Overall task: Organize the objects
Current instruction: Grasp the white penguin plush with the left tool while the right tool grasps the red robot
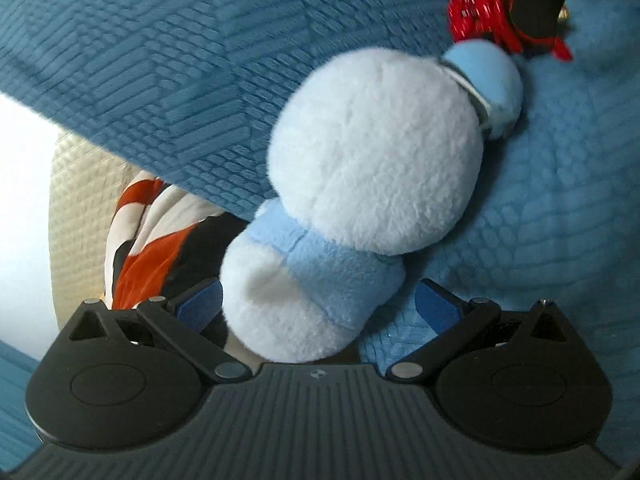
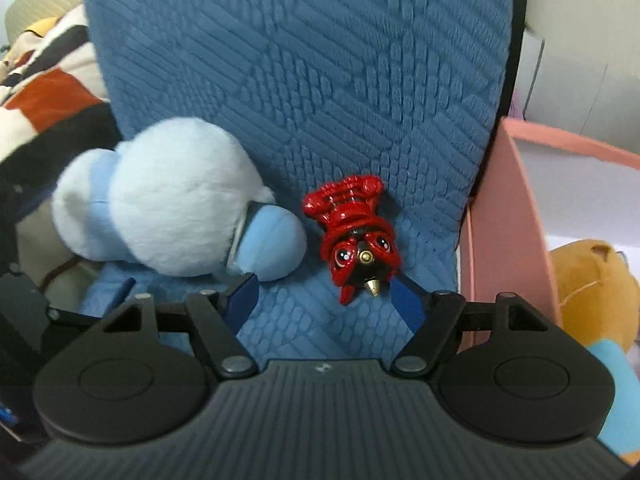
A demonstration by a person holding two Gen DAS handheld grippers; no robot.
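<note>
I'm bracketing the white plush (image 1: 372,160) on the blue cushion (image 1: 140,60) with my left claw (image 1: 316,304), jaws parted, ungripped. My right claw (image 2: 326,300) is straddling the red figurine (image 2: 356,240), half-open, for lifting.

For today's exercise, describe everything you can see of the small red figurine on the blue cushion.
The red figurine is small, glossy and hard-looking, like painted resin or plastic. It has ridged, curled red parts, two round dark eyes, a black centre and brass-coloured studs. It lies on the textured blue cushion, face toward the camera, beside the plush without touching it. The right gripper stands open around it; contact is unclear.
</note>
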